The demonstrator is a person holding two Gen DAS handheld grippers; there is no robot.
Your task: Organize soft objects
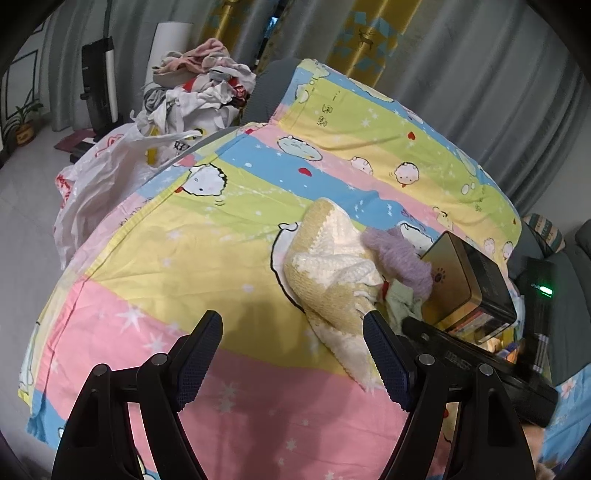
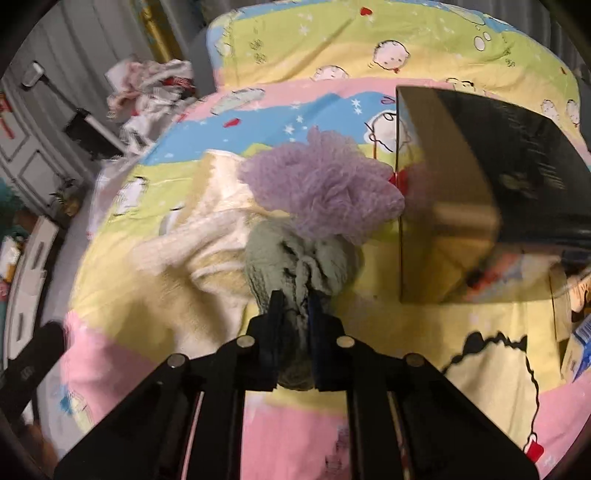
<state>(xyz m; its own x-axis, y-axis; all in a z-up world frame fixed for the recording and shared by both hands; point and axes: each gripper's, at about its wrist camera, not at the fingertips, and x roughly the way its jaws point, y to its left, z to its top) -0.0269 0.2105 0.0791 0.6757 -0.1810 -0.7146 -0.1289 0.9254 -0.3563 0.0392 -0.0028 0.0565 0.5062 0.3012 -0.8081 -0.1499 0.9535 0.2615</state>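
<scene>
A yellow and white knitted cloth (image 1: 332,273) lies crumpled on the cartoon bedsheet (image 1: 184,266). A fuzzy purple item (image 1: 399,254) and a pale green cloth (image 1: 400,301) lie just right of it, against a gold and black box (image 1: 465,284). My left gripper (image 1: 293,332) is open and empty, its right finger beside the knitted cloth's lower edge. My right gripper (image 2: 295,306) is shut on the green cloth (image 2: 299,254), with the purple item (image 2: 321,192) just beyond and the knitted cloth (image 2: 192,236) to the left. The box (image 2: 480,195) stands to the right.
A pile of clothes (image 1: 207,81) and a white plastic bag (image 1: 107,173) sit past the bed's far left corner. Grey and yellow curtains (image 1: 369,33) hang behind. A black device with a green light (image 1: 543,291) sits at the right. A small blue box (image 2: 580,347) lies at the right edge.
</scene>
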